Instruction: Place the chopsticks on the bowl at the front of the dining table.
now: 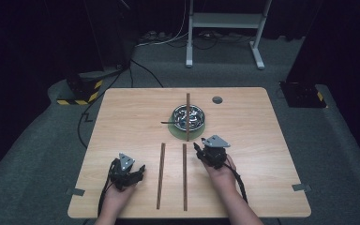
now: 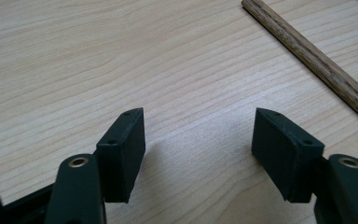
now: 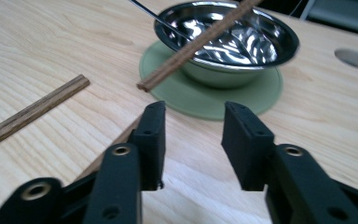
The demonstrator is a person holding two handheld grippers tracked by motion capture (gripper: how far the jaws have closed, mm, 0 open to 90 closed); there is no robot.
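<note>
A shiny metal bowl (image 1: 193,116) (image 3: 242,35) stands on a round green mat (image 1: 176,131) (image 3: 205,100) at the table's middle back. One brown wooden stick (image 1: 187,105) (image 3: 196,42) rests across the bowl's rim, with its near end over the mat. Two more sticks (image 1: 161,176) (image 1: 184,176) lie side by side on the table between my hands. My left gripper (image 1: 140,171) (image 2: 198,126) is open above bare wood, left of the nearer stick (image 2: 317,60). My right gripper (image 1: 198,147) (image 3: 193,116) is open, pointing at the mat, with nothing between its fingers.
A thin metal utensil (image 1: 168,123) (image 3: 154,16) sticks out of the bowl to the left. A grey cable hole (image 1: 217,100) is set in the table behind the bowl. Beyond the table are a white stand (image 1: 225,21), floor cables and a yellow-striped base (image 1: 79,91).
</note>
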